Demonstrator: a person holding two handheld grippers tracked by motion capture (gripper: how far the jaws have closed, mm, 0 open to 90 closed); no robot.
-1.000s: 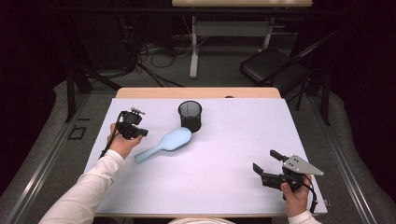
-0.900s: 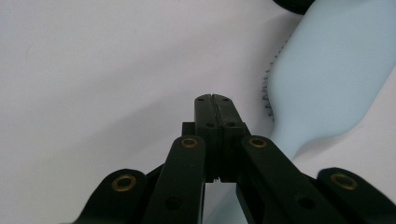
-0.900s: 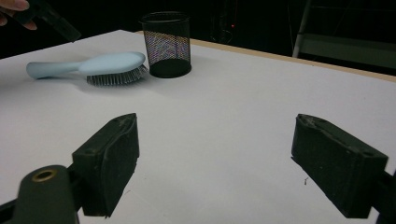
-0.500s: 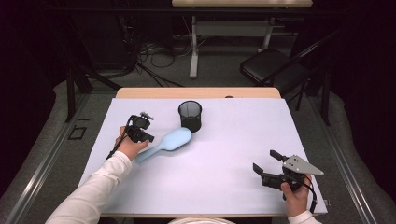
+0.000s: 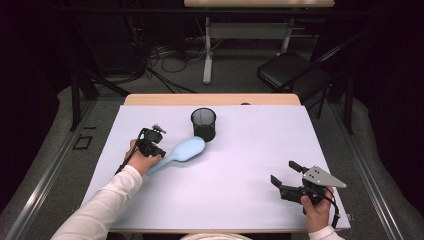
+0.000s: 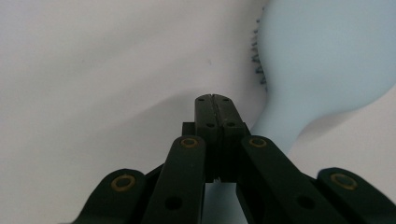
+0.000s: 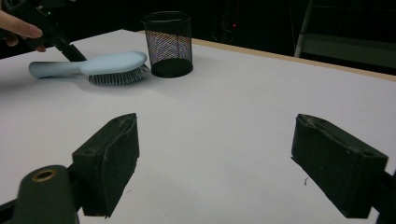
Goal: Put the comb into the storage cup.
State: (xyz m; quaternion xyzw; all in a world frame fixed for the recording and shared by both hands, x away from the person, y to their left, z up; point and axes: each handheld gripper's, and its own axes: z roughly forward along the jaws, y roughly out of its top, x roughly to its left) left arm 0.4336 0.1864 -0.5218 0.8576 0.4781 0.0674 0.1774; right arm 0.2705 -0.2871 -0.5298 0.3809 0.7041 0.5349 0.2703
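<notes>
White sleeve (image 5: pixel 95 210); black grippers — 2 jaws each, brass-ringed pivots (image 6: pixel 123 182); grey plate (image 5: pixel 322 176).

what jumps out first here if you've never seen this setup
The pale blue hairbrush lies bristles down, left of the table's middle, its head next to a black mesh cup. The left gripper, jaws closed, sits at the brush's handle. The right gripper rests near the front right corner, jaws wide apart, holding nothing.

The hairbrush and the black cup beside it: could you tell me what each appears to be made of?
The hairbrush looks like smooth, matte pale-blue plastic, evenly coloured, with fine dark bristles underneath. The black cup appears to be wire mesh, probably metal: a fine see-through grid with a solid rim and base.
</notes>
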